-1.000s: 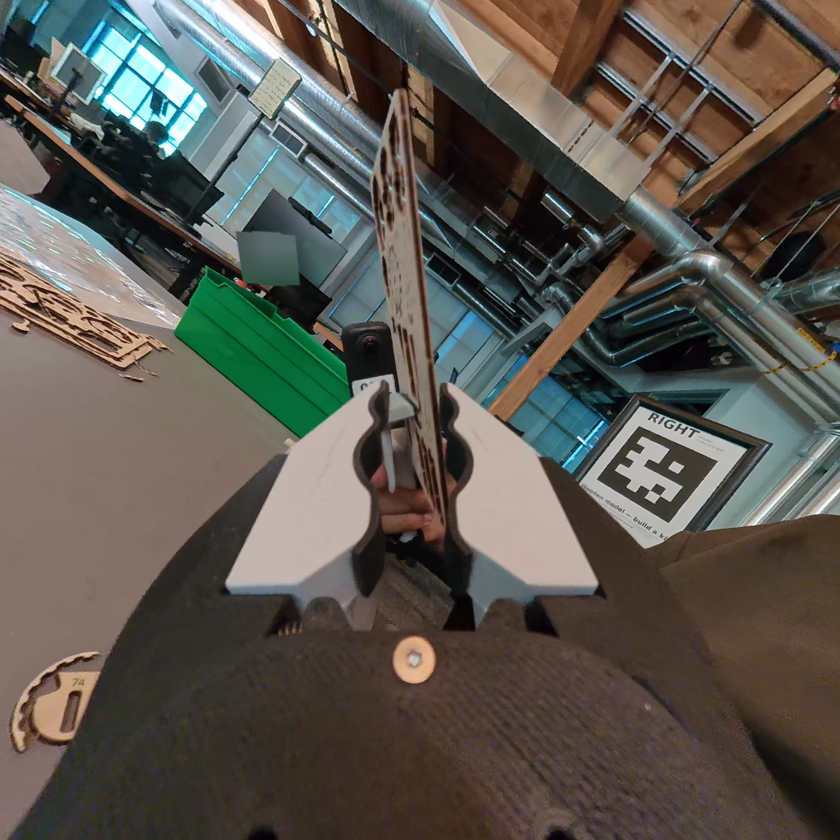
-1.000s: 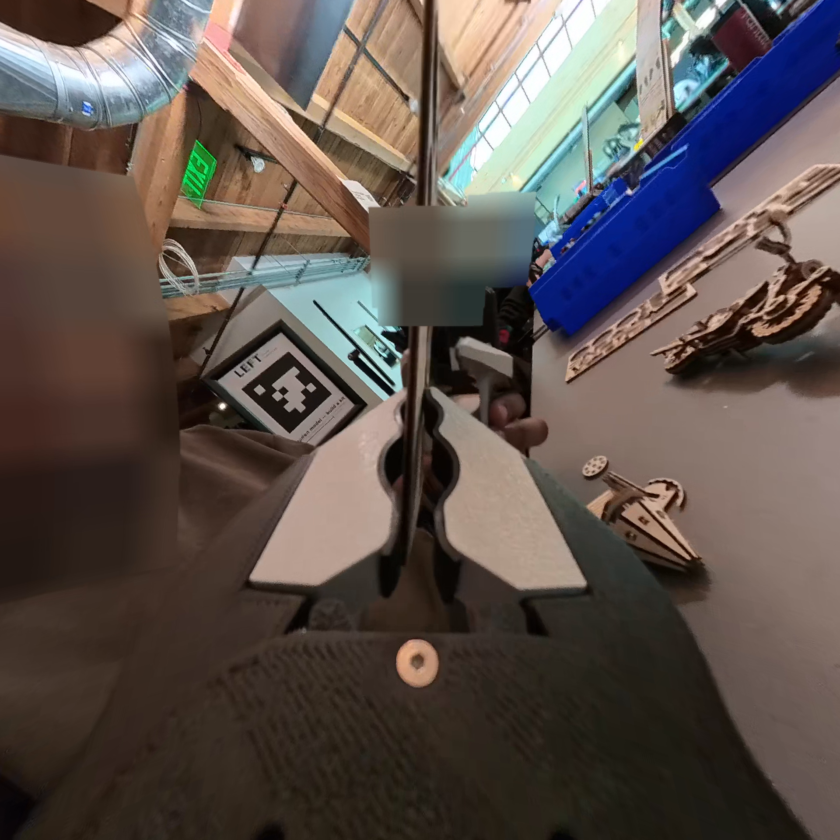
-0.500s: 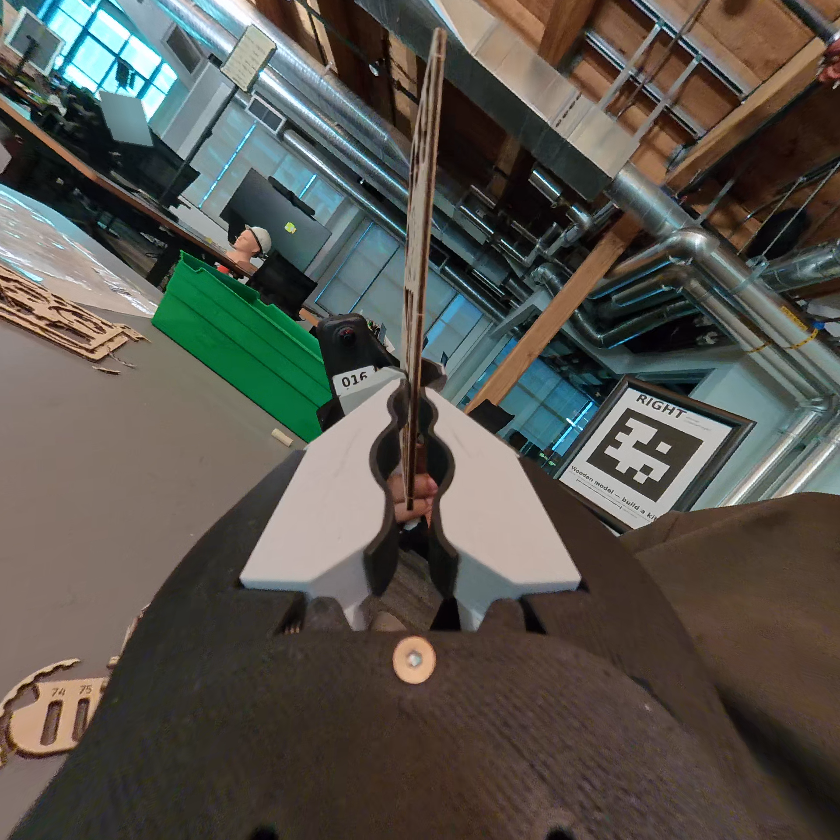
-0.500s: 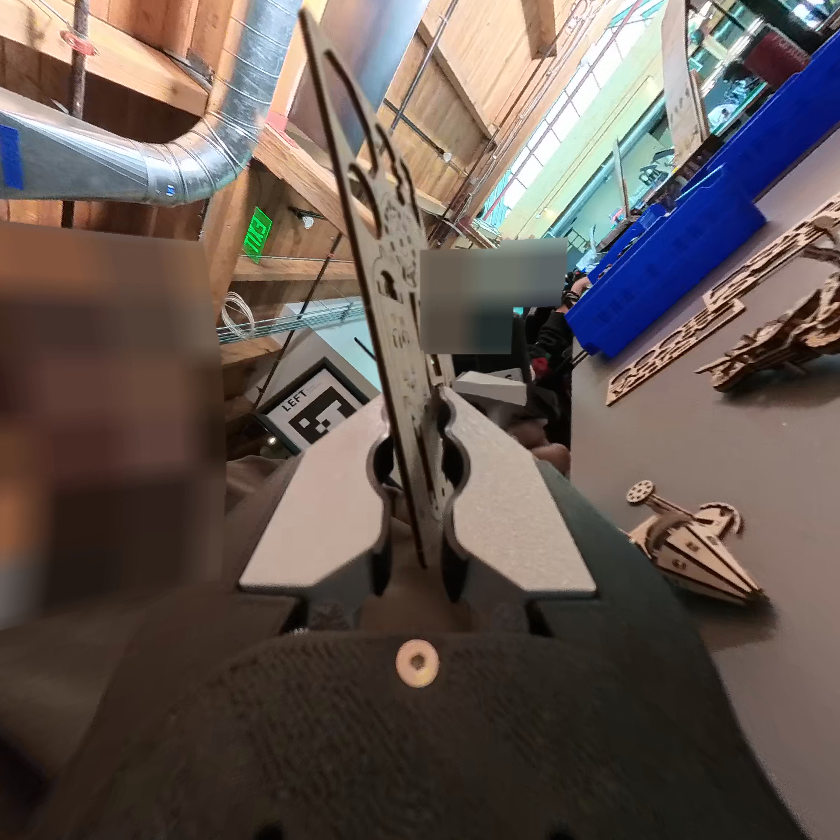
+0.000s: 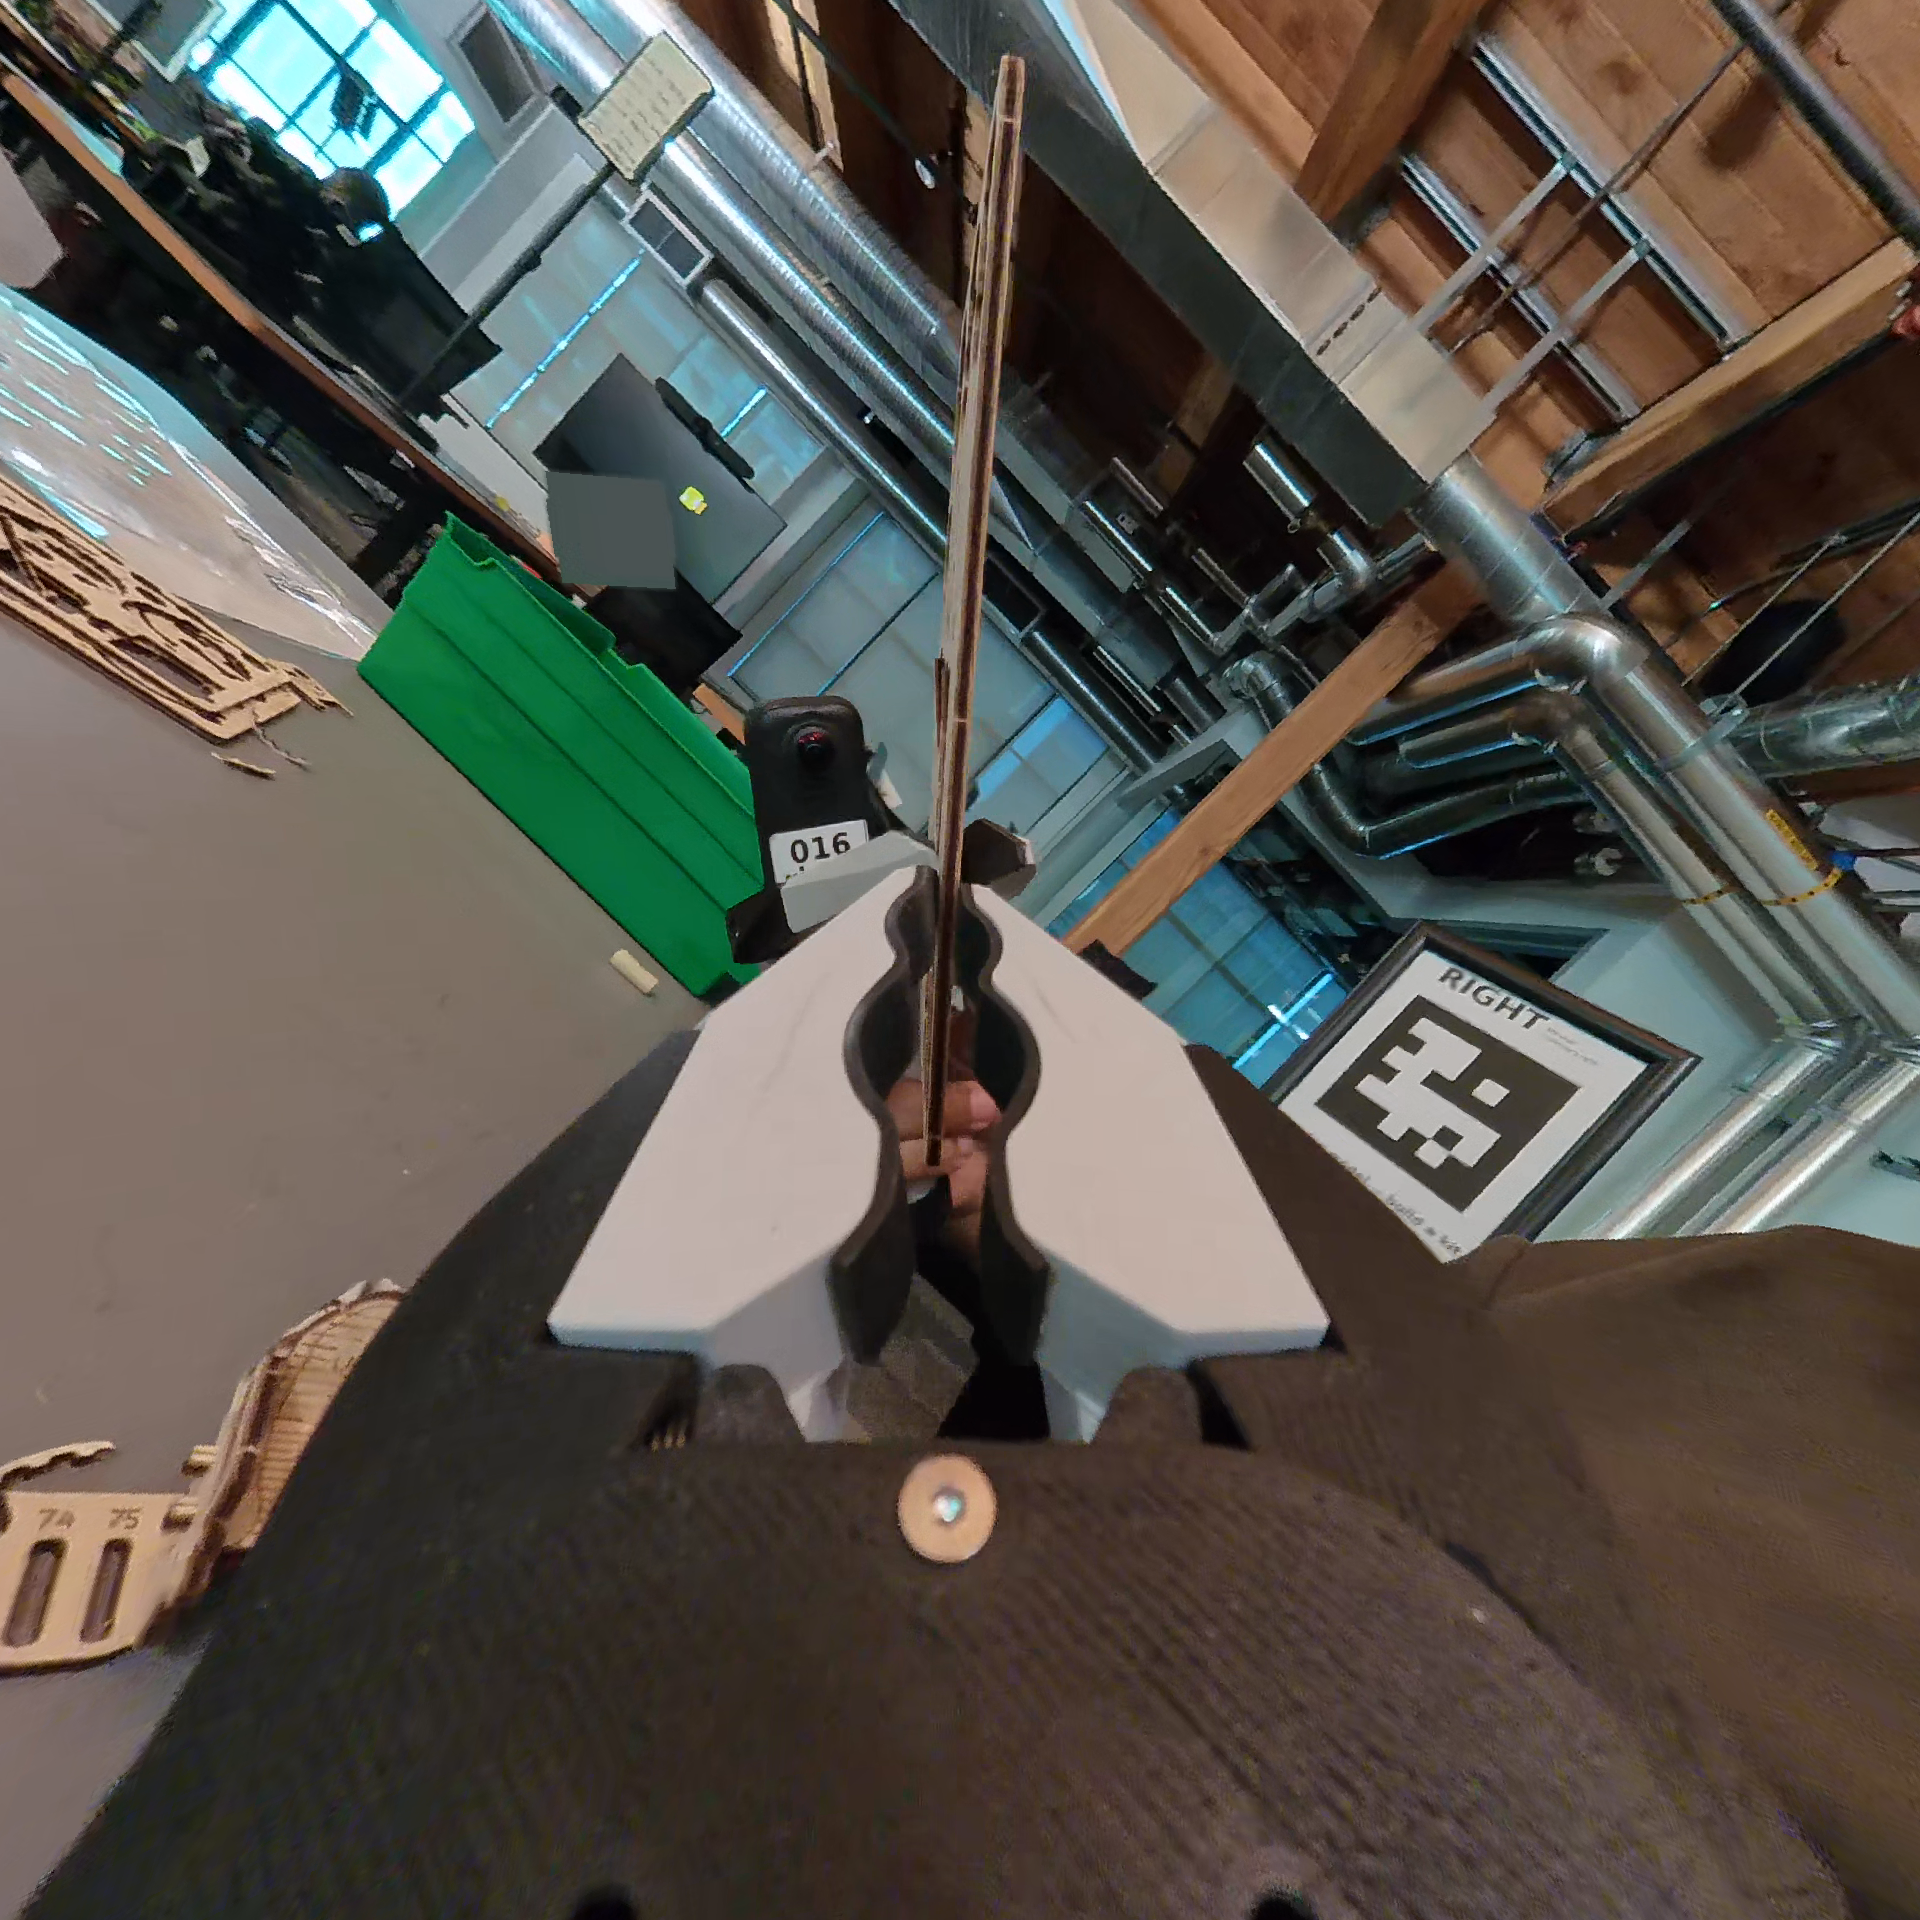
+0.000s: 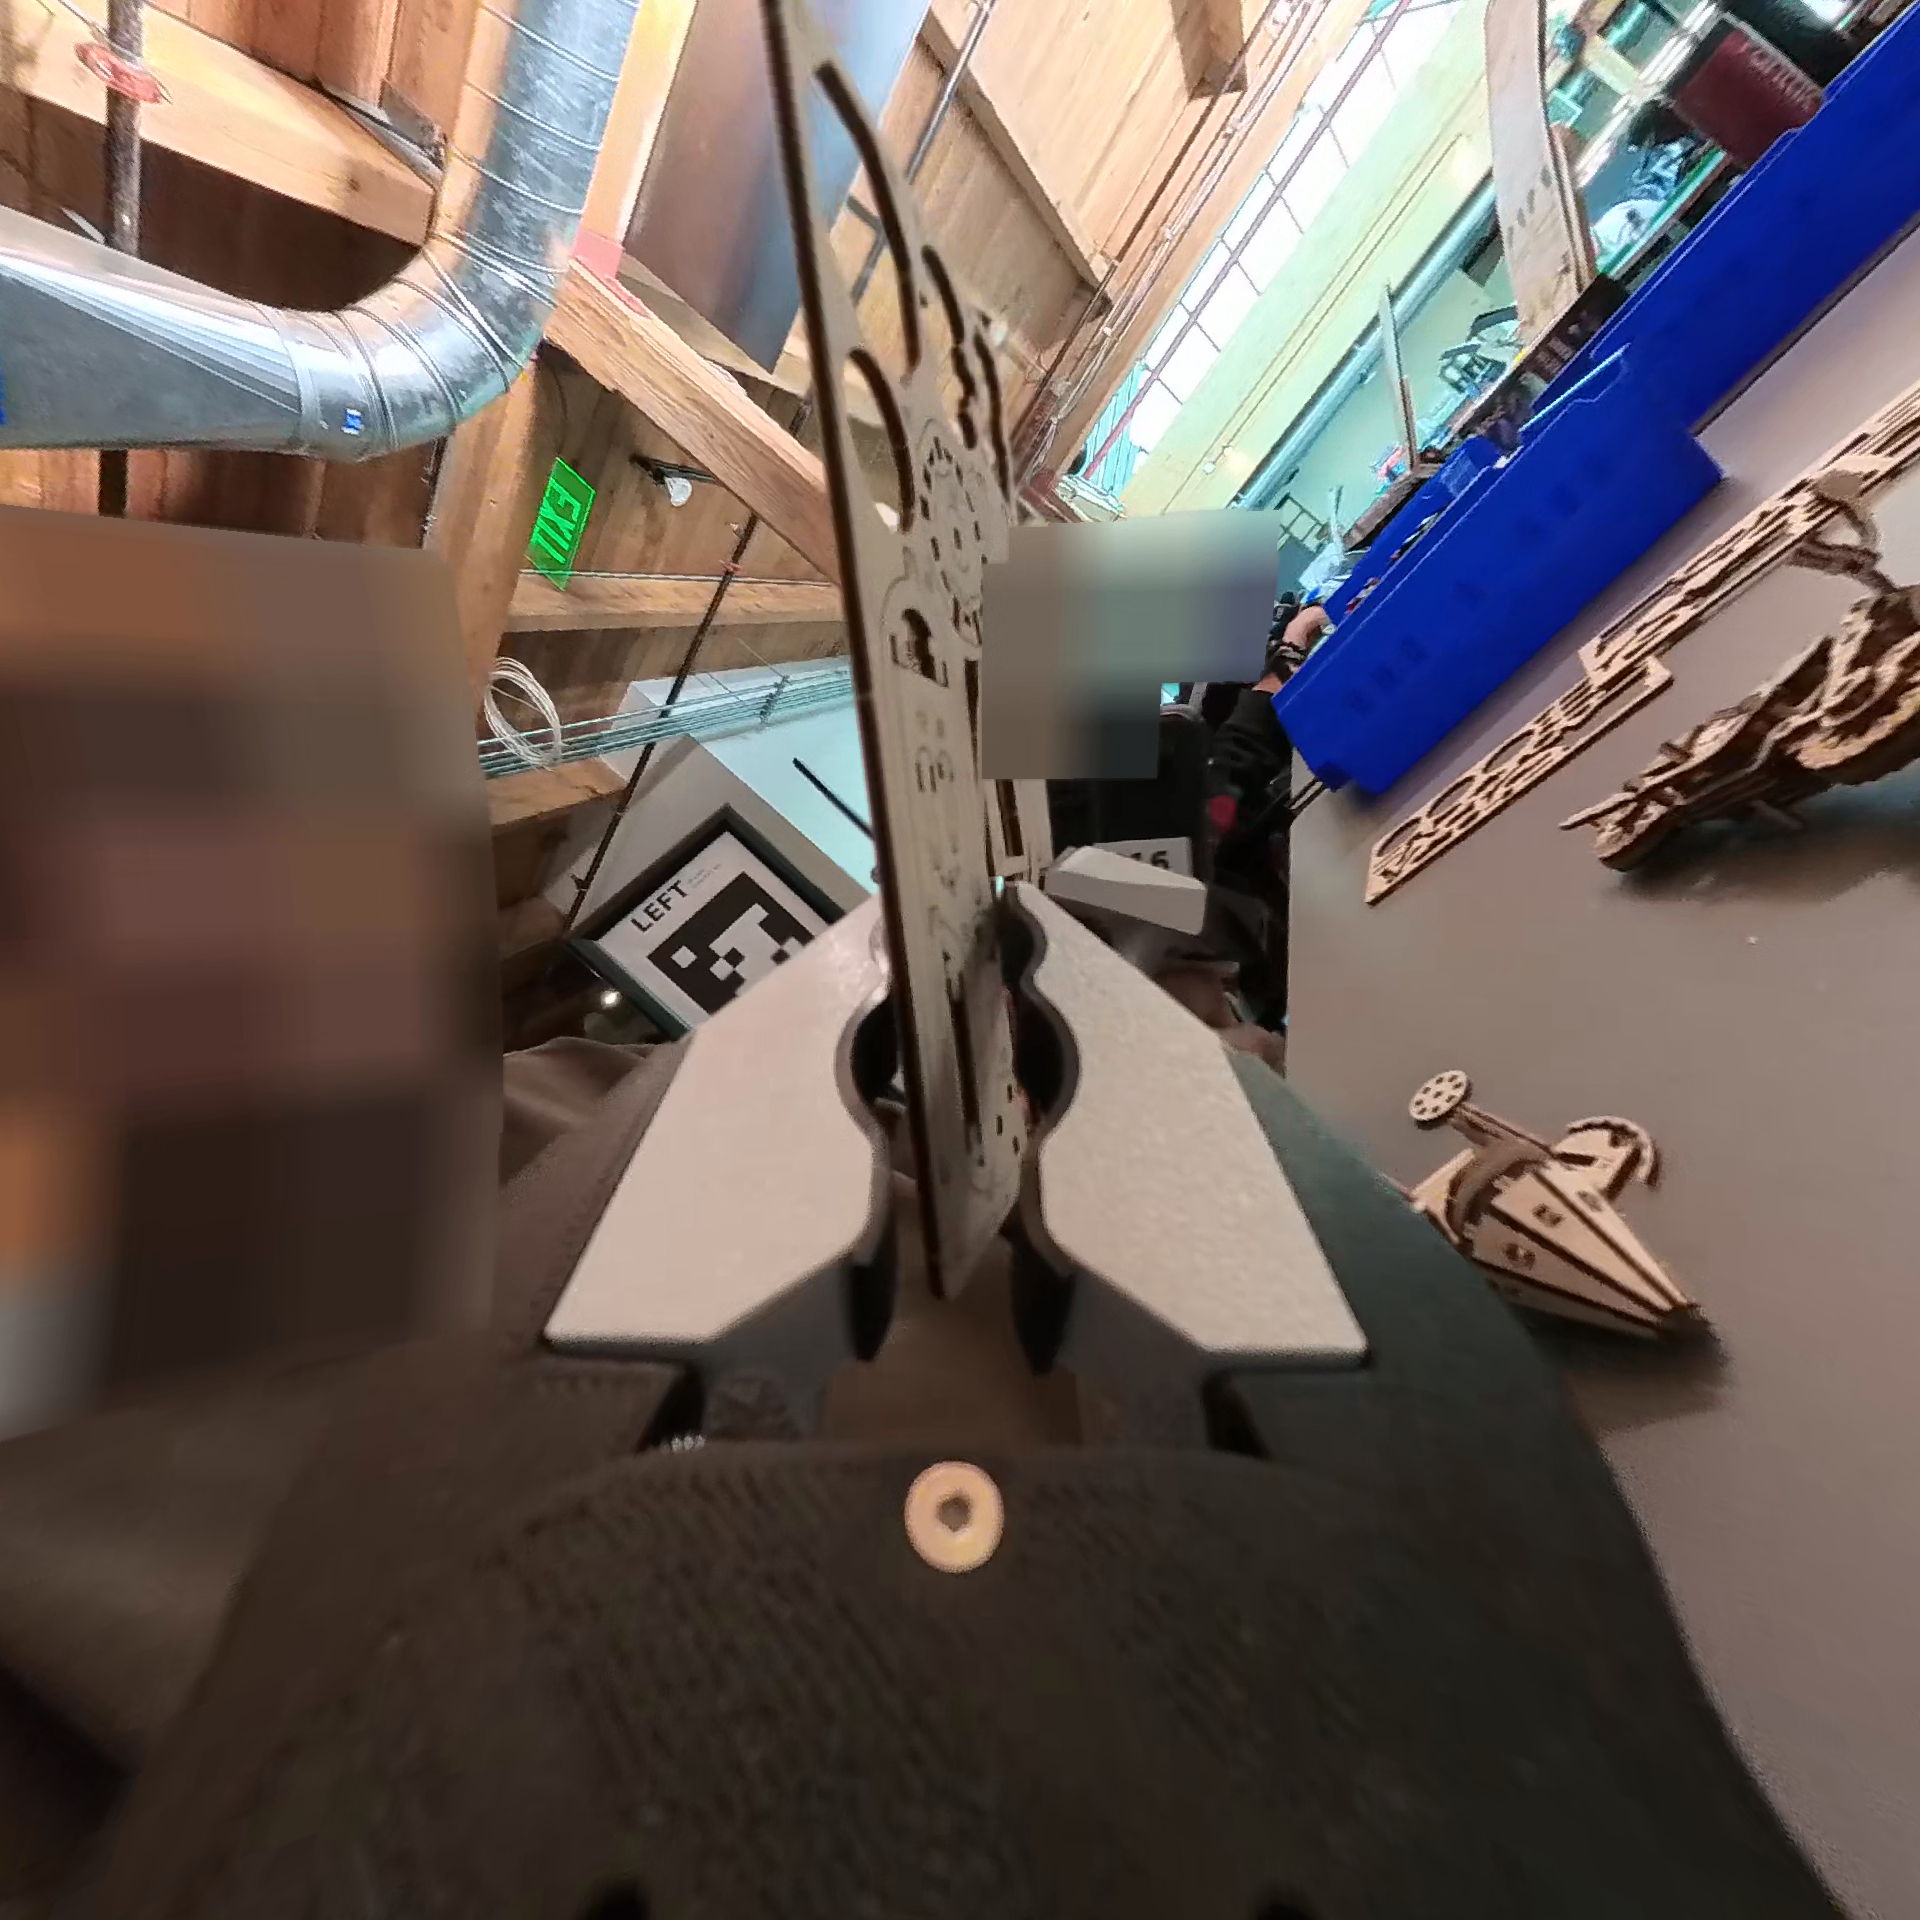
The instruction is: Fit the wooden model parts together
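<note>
A thin laser-cut wooden parts sheet (image 5: 977, 468) stands upright off the table, held by both grippers. In the left wrist view I see it edge-on, and my left gripper (image 5: 948, 904) is shut on its lower edge. My right gripper shows just behind it (image 5: 821, 831), facing me. In the right wrist view the sheet (image 6: 925, 623) shows its cut-out face at a slant, and my right gripper (image 6: 948, 914) is shut on it. The left gripper's grey finger shows beyond the sheet (image 6: 1132, 883).
On the grey table (image 5: 260, 987) are a green bin (image 5: 551, 707), flat wooden sheets (image 5: 125, 623), a loose slotted part (image 5: 83, 1558) and a ribbed piece (image 5: 301, 1382). To the right are blue bins (image 6: 1507, 582), a small ship model (image 6: 1538, 1236), a bigger model (image 6: 1787, 727) and a sheet frame (image 6: 1517, 769). My left and right fingertips are right by each other.
The sheet has turned: the left wrist view went from seeing its face to edge-on, the right wrist view from edge-on to its face. Both grippers have stayed shut on it.
</note>
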`<state>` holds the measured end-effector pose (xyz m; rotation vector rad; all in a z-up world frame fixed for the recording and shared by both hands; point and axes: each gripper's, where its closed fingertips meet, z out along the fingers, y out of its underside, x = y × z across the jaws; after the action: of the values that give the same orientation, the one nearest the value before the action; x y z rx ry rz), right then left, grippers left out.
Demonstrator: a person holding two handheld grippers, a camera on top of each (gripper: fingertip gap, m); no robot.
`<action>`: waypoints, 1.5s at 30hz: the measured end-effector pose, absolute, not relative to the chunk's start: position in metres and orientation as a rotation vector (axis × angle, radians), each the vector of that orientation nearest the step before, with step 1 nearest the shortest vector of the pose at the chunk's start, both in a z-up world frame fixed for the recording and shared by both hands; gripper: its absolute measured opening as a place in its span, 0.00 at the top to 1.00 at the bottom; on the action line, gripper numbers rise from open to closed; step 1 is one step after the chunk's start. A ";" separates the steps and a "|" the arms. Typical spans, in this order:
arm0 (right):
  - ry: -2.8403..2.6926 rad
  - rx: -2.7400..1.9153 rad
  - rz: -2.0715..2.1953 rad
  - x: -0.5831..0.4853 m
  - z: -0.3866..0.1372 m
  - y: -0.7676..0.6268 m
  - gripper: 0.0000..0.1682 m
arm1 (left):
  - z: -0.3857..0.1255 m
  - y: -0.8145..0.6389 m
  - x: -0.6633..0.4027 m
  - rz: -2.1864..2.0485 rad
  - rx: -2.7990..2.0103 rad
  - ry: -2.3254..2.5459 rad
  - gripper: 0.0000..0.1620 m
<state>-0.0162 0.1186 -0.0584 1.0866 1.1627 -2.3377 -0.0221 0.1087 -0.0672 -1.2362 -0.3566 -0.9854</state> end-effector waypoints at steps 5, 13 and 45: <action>1.256 1.164 -2.408 -0.020 -0.060 0.127 0.87 | -0.066 0.108 -0.027 -0.906 -1.244 -0.354 1.00; 1.790 1.531 -2.610 -0.028 -0.057 0.165 0.80 | -0.070 0.106 -0.040 -0.835 -1.247 -0.376 1.00; 1.422 1.156 -2.403 -0.014 -0.055 0.116 0.99 | -0.050 0.091 -0.023 -1.044 -1.157 -0.203 0.98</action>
<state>-0.0144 0.1160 -0.0550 1.1558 1.4220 -2.4035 -0.0227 0.0908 -0.0495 -1.1565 -0.2027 -1.0444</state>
